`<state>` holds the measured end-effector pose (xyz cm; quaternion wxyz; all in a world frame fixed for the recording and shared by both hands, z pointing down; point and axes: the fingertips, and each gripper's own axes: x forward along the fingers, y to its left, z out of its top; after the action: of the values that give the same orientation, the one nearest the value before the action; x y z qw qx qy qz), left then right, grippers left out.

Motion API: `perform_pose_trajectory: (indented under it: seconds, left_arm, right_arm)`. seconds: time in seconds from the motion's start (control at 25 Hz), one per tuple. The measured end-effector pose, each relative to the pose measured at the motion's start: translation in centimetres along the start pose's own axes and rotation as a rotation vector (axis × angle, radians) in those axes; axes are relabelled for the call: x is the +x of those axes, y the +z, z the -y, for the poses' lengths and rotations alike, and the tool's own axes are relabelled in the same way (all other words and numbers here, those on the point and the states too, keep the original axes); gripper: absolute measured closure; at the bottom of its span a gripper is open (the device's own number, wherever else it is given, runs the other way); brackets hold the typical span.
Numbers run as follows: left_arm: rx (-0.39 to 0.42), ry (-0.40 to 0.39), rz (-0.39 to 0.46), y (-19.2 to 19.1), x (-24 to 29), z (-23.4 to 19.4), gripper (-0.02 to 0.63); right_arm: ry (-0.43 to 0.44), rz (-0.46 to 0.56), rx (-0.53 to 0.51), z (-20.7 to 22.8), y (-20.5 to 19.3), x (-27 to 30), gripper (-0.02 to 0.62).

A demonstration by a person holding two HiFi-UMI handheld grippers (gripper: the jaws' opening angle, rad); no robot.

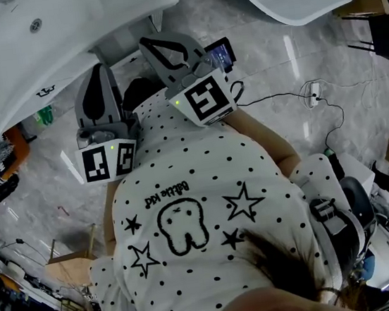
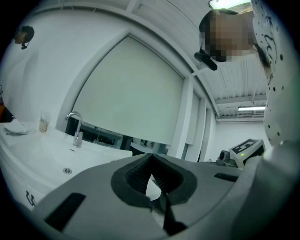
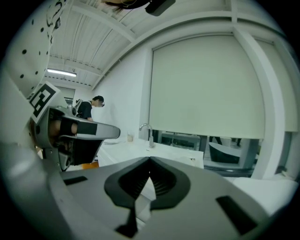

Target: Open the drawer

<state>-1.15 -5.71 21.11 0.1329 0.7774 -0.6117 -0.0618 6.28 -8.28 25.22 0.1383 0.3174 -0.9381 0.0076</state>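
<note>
While the left gripper [image 1: 101, 69] and the right gripper [image 1: 148, 45] sit clenched on nothing, tucked against the person's dotted shirt [image 1: 184, 188] near the white washbasin [image 1: 93, 29] edge, no drawer shows in any view, so this looks like a ready pose.

Staring steeply down from the head over a dotted shirt [image 1: 187, 209]. Riding just behind the jaws of left gripper [image 2: 151, 158] and right gripper [image 3: 149, 163], facing level, both catching the same faucet [image 2: 75, 129].
</note>
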Motion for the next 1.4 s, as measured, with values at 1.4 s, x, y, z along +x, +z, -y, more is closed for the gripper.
perform_pose_trajectory:
  seconds: [1.4]
  left_arm:
    - [0.026,0.009,0.057,1.4,-1.5,-0.6,0.601]
  right_arm:
    - [0.027,-0.002,-0.019,-1.7,0.7,0.9,0.581]
